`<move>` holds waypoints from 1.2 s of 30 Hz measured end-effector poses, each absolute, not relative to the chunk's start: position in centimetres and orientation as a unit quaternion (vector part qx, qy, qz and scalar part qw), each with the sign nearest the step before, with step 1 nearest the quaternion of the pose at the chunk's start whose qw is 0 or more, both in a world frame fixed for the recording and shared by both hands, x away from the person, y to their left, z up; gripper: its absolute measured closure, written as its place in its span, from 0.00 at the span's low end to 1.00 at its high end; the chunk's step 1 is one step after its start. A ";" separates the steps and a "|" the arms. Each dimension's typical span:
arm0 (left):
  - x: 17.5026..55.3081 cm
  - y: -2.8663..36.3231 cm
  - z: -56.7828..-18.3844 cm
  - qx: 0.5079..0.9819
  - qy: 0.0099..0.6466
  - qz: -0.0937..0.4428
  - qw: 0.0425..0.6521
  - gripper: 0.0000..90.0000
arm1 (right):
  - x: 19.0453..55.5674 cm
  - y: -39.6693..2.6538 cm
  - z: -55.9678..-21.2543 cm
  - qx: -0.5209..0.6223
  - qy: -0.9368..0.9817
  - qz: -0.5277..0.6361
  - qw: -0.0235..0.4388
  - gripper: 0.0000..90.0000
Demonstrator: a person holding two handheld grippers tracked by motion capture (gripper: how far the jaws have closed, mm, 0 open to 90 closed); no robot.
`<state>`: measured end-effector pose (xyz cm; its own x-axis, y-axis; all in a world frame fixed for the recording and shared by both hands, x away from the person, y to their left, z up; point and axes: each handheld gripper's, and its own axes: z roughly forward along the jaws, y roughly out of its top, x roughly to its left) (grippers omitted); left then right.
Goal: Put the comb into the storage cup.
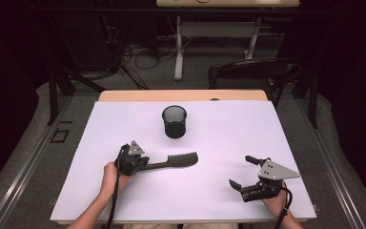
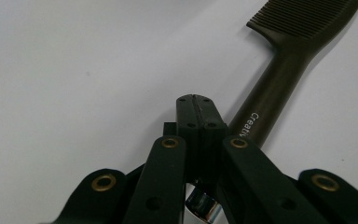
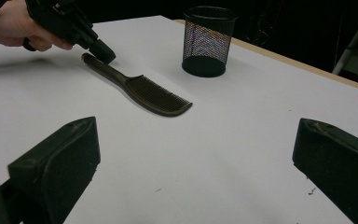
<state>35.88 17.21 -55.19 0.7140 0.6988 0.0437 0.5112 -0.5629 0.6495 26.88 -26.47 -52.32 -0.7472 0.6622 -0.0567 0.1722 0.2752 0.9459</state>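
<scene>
A dark comb (image 1: 174, 161) lies flat on the white table top (image 1: 219, 143), teeth end to the right, handle toward my left gripper (image 1: 146, 164). In the left gripper view the gripper (image 2: 196, 108) has its jaws pressed together with nothing between them, and the comb's handle (image 2: 272, 88) runs alongside the right jaw. The right gripper view shows the left gripper (image 3: 103, 52) tip resting just above the handle end of the comb (image 3: 144, 91). My right gripper (image 1: 242, 171) rests at the front right, jaws wide apart and empty (image 3: 196, 135).
A black mesh cup (image 1: 174, 121) (image 3: 208, 42) stands upright behind the comb, toward the table's far side. Beyond the wooden far edge (image 1: 181, 95) are a dark chair (image 1: 252, 71), a desk's legs and floor cables.
</scene>
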 end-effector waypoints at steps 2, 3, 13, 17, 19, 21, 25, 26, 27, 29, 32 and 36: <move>35.9 17.2 -55.2 0.872 0.346 0.149 0.311 1.00 | 26.8 -26.4 -52.3 0.272 0.765 0.537 0.227 0.00; 35.8 17.2 -55.2 0.873 0.346 0.149 0.311 1.00 | 26.8 -26.4 -52.3 0.272 0.764 0.539 0.227 0.00; 35.6 17.1 -55.3 0.875 0.344 0.145 0.309 1.00 | 26.8 -26.4 -52.3 0.272 0.766 0.537 0.227 0.00; 35.5 17.1 -55.3 0.875 0.345 0.144 0.307 1.00 | 26.8 -26.4 -52.3 0.272 0.766 0.537 0.226 0.00; 35.5 17.1 -55.3 0.875 0.345 0.144 0.306 1.00 | 26.8 -26.4 -52.3 0.272 0.766 0.537 0.227 0.01; 35.4 17.0 -55.3 0.875 0.346 0.144 0.306 1.00 | 26.8 -26.4 -52.3 0.272 0.766 0.537 0.226 0.00; 35.3 17.0 -55.2 0.875 0.348 0.141 0.306 1.00 | 26.8 -26.4 -52.3 0.273 0.766 0.537 0.224 0.01; 35.3 17.0 -55.2 0.874 0.349 0.140 0.306 1.00 | 26.8 -26.4 -52.3 0.272 0.766 0.537 0.224 0.01; 35.3 17.0 -55.2 0.875 0.349 0.140 0.307 1.00 | 26.8 -26.4 -52.3 0.272 0.767 0.536 0.224 0.01; 35.3 17.0 -55.2 0.875 0.350 0.138 0.306 1.00 | 26.8 -26.3 -52.3 0.272 0.766 0.537 0.224 0.01; 35.2 17.0 -55.2 0.874 0.351 0.137 0.306 1.00 | 26.8 -26.4 -52.3 0.272 0.766 0.537 0.224 0.01; 35.1 16.9 -55.2 0.875 0.352 0.133 0.306 1.00 | 26.8 -26.4 -52.3 0.271 0.767 0.537 0.225 0.01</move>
